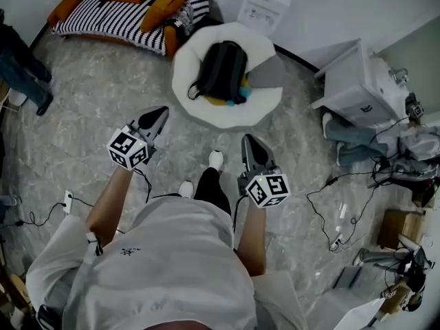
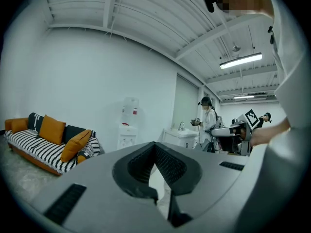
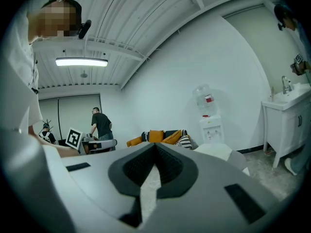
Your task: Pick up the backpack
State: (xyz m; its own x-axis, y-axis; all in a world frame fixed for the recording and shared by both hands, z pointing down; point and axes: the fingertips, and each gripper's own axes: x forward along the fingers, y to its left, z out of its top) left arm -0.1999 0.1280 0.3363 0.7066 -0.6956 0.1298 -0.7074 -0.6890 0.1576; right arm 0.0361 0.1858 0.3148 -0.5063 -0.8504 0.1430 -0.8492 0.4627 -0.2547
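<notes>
Left tongs [image 1: 160,114] and right tongs [image 1: 247,141] (both closed) hover short of the backpack [image 1: 221,71].

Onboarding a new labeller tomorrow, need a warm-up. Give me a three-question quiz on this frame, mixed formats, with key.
1. True or false: the black fabric backpack lies on the round white padded chair.
2. The left gripper and right gripper are: A) both open; B) both shut, holding nothing; C) shut on the backpack.
3. Fill in: the cushions on the black-and-white striped sofa are ___ in colour.
Key: 1 true; 2 B; 3 orange.
</notes>
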